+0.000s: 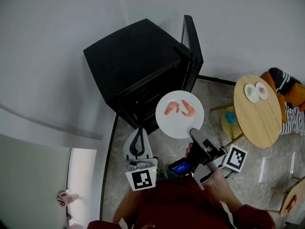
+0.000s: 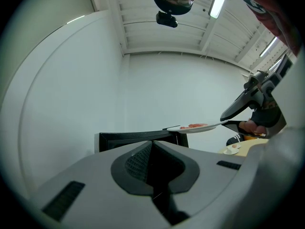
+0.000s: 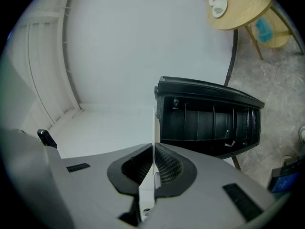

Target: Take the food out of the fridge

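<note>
Outside the fridge (image 1: pixel 138 56), just in front of its open door (image 1: pixel 193 46), the white plate (image 1: pixel 179 125) with two shrimp (image 1: pixel 172 108) hung in the air, clear of the shelves. The right gripper (image 1: pixel 194 133) was clamped on the plate's near rim only. In the right gripper view the plate (image 3: pixel 154 128) showed edge-on, pinched between the pads with the jaws nearly together. The left gripper (image 1: pixel 138 136) sat beside the plate on its lower left, jaws together, nothing in them, not touching the plate. A round table (image 1: pixel 259 113) stood off to the right, well apart from the plate, with a small dish (image 1: pixel 252 92) on it.

Food looked out of the fridge; a set-down was probably what remained, likely on that table.

Risks, as judged:
- One-edge grip: the plate's whole weight levered on a thin pinch, so the smooth rim could slip or pivot in the pads on a fast swing or a wrist jerk.
- The shrimp lay loose, so any tilt could slide them off onto the floor (image 1: pixel 267 161).
- The plate sat near the door edge, so a careless swing right could clip it and break the grip.
- On landing, the plate could knock the small dish.
- The free left gripper gave no support underneath.
</note>
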